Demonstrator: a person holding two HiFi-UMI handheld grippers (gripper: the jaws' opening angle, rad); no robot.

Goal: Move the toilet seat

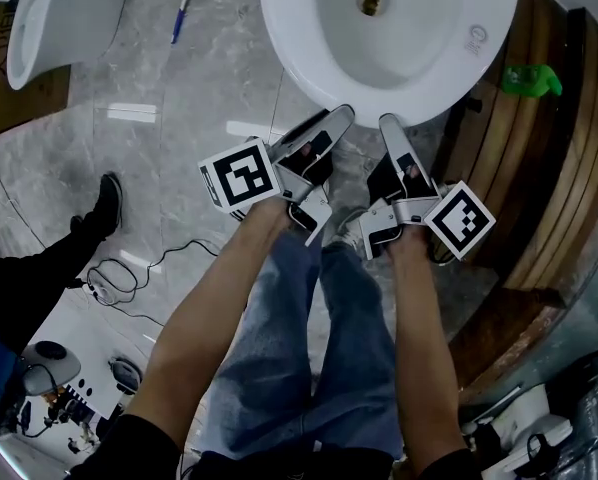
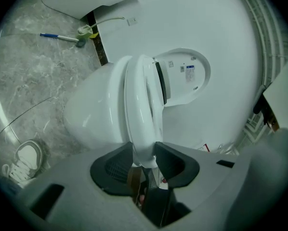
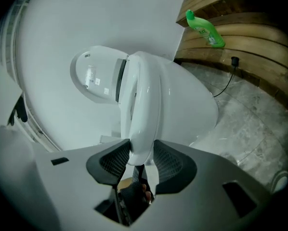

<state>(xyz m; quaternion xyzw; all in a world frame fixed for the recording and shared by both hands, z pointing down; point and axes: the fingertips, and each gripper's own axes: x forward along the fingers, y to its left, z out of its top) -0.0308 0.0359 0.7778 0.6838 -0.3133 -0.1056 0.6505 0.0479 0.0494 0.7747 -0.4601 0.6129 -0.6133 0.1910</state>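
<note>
At six o'clock on the bowl (image 1: 419, 18), my left gripper (image 1: 331, 120) and right gripper (image 1: 391, 125) each pinched the front edge of the toilet seat (image 1: 284, 18), jaws half open. Next, I thought, both must lift it together.

Floor (image 1: 179, 98) free left of toilet (image 1: 279, 28), wooden wall (image 1: 549, 168) close right

Toilet seat (image 2: 141, 100): white, glossy oval ring with a rounded edge. It is down, lying along the rim of the toilet bowl (image 2: 88, 114); I can make out no clear gap between the two. The lid (image 2: 185, 73) stands raised behind it. The front edge is pinched at two spots side by side, by the left gripper (image 2: 145, 154) and the right gripper (image 3: 141, 157), with fingers (image 3: 170, 162) pressed on both faces.
</note>
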